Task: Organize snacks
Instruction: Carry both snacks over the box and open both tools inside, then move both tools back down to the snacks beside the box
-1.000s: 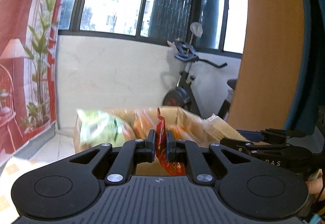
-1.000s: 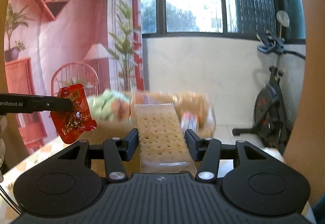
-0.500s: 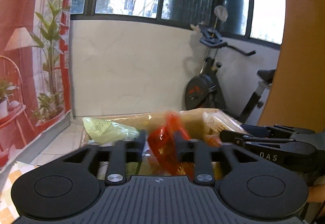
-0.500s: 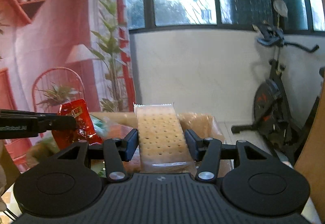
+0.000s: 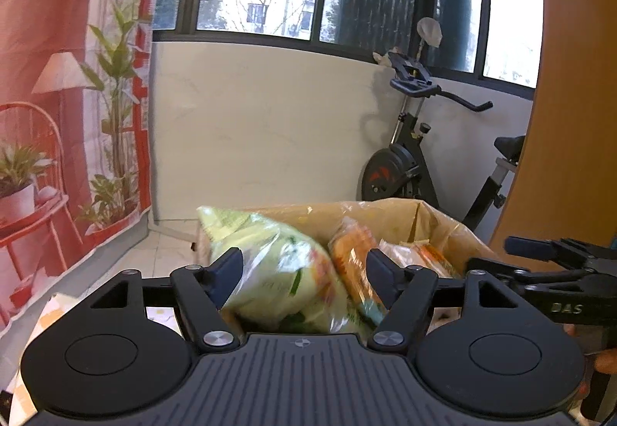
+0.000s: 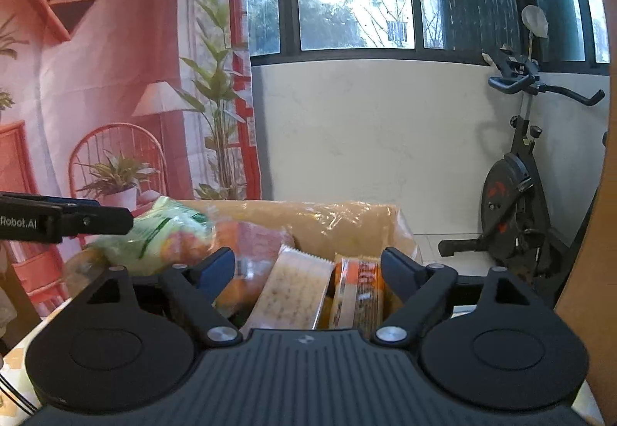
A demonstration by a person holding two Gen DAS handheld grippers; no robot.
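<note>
The cardboard box (image 6: 358, 221) sits just ahead of both grippers, crowded with snacks: a green bag (image 5: 277, 264) riding high at its left, the cracker packet (image 6: 293, 291) leaning among orange packs. The left gripper (image 5: 304, 275) and right gripper (image 6: 308, 271) have just been opening; both stand spread, pads pressing nothing. Risk, as I judge it: the green bag perches near the rim, so a careless withdrawal could nudge it overboard.
</note>
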